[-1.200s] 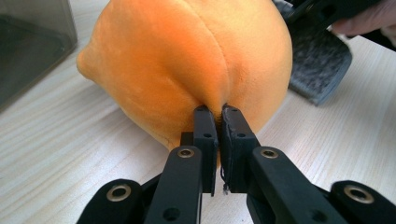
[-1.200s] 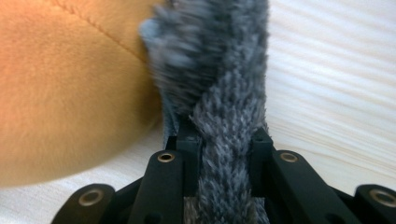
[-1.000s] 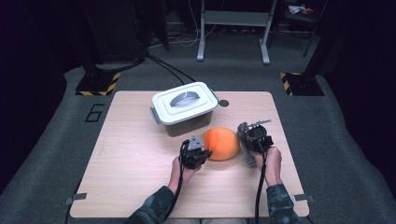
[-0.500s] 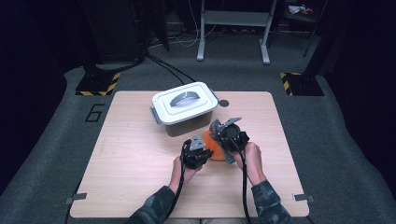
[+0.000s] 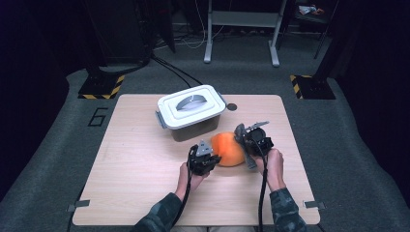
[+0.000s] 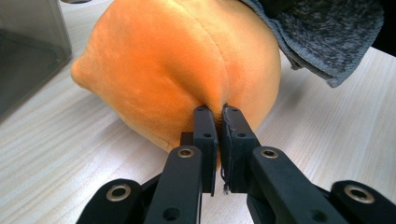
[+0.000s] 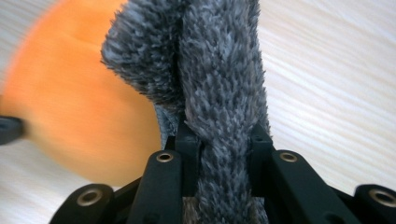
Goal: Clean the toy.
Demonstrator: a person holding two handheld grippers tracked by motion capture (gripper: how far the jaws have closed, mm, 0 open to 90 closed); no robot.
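The left claw pinches a fold of the orange plush at the frame's centre on the desk. The right claw clamps a grey cloth. Wipe gently while the left steadies it.

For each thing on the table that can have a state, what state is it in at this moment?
Left hand-held gripper: shut, pinching a fold of the orange plush toy.
Right hand-held gripper: shut on the grey fuzzy cloth.
Orange plush toy: lying on the table, pinched at one side.
Grey fuzzy cloth: bunched, held against the toy.
White box: lid on, handle flat.
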